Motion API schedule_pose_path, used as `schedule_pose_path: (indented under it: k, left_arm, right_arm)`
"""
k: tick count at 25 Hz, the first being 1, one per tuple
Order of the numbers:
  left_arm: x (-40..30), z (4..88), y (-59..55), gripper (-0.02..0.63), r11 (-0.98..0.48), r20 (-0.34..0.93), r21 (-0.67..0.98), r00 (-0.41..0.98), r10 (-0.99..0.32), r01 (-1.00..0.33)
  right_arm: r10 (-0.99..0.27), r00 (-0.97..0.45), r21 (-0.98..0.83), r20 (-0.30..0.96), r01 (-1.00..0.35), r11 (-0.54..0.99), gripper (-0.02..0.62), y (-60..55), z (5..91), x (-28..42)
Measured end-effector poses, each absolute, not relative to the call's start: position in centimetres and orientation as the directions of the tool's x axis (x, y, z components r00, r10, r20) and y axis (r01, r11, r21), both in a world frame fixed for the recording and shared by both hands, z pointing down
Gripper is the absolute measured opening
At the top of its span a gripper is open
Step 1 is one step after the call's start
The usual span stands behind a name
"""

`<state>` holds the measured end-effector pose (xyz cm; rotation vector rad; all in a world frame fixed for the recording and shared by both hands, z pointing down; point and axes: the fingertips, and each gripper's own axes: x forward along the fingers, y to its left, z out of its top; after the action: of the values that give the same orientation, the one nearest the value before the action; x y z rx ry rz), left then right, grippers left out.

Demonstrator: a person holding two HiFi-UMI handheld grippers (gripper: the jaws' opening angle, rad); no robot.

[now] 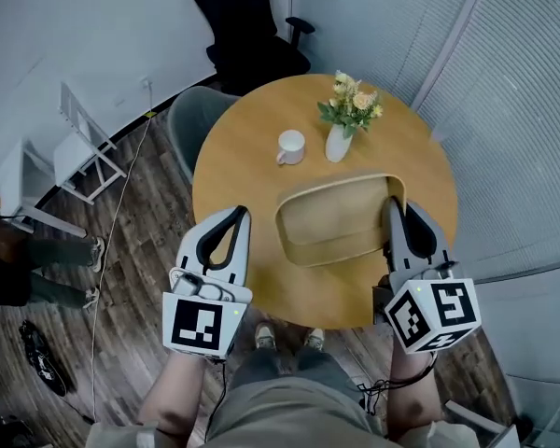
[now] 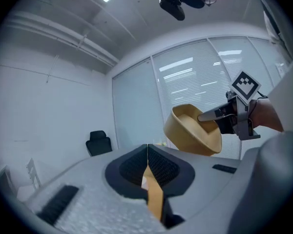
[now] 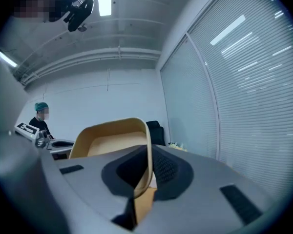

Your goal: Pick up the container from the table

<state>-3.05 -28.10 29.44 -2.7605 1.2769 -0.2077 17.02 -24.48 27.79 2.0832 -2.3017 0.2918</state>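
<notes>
A tan, rounded-rectangle container [image 1: 334, 218] hangs tilted above the near side of the round wooden table [image 1: 247, 189]. My right gripper [image 1: 393, 209] is shut on its right rim; in the right gripper view the thin rim [image 3: 147, 145] runs down between the two jaws of that gripper [image 3: 147, 167]. My left gripper [image 1: 237, 217] is at the table's left edge, apart from the container, its jaws closed together with nothing in them. In the left gripper view, the left gripper [image 2: 147, 152] points at the room, and the container [image 2: 193, 128] is held up at the right by the right gripper [image 2: 207, 116].
A white mug [image 1: 290, 147] and a white vase of flowers [image 1: 342, 131] stand on the far half of the table. A grey chair [image 1: 189, 119] and a black office chair [image 1: 247, 26] lie beyond it. White racks [image 1: 79, 147] stand at the left. Blinds line the right wall.
</notes>
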Motion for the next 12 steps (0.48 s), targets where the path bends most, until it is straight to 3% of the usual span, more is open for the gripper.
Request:
schedule_pose_path:
  k: [5, 12]
  left_arm:
    - [-3.3, 24.0, -27.4, 0.021, -0.635, -0.017, -0.172, 0.646, -0.763, -0.753]
    - [-4.4, 21.4, -24.9, 0.021, -0.622, -0.047, -0.222, 0.646, -0.762, -0.751]
  right_arm:
    - [-0.995, -0.095, -0.096, 0.040, -0.991, 0.091, 0.034, -22.9, 23.0, 17.4]
    - [-0.995, -0.094, -0.068, -0.035, -0.993, 0.096, 0.034, -19.8, 19.1, 16.9]
